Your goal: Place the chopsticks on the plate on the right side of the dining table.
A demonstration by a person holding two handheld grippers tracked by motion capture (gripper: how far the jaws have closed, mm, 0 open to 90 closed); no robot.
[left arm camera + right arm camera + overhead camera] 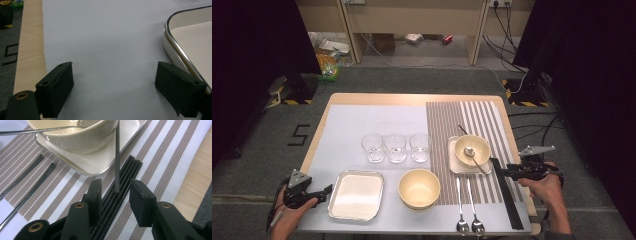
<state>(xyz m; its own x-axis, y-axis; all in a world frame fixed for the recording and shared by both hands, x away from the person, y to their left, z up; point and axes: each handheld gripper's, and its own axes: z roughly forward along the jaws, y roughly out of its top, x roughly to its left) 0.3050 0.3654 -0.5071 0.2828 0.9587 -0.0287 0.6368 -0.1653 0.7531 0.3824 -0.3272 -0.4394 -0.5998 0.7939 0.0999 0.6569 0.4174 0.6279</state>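
My right gripper (504,171) (115,186) is open low over a bundle of black chopsticks (508,197) (130,167) on the striped placemat (484,115). One chopstick (117,157) slants down from the cream bowl (473,149) (82,140), and its near end lies between my jaws with a gap on both sides. The bowl stands in a small white tray (453,166) (100,163) and holds a spoon (470,151) (30,131). My left gripper (328,190) (115,77) is wide open over the bare white mat, just left of the large metal-rimmed tray (332,202) (175,46).
Three clear glasses (395,147) stand in a row mid-table. A second cream bowl (419,188) sits at the front centre. Two spoons (468,210) lie by the front edge. The table's wooden edge (30,50) runs close to my left gripper.
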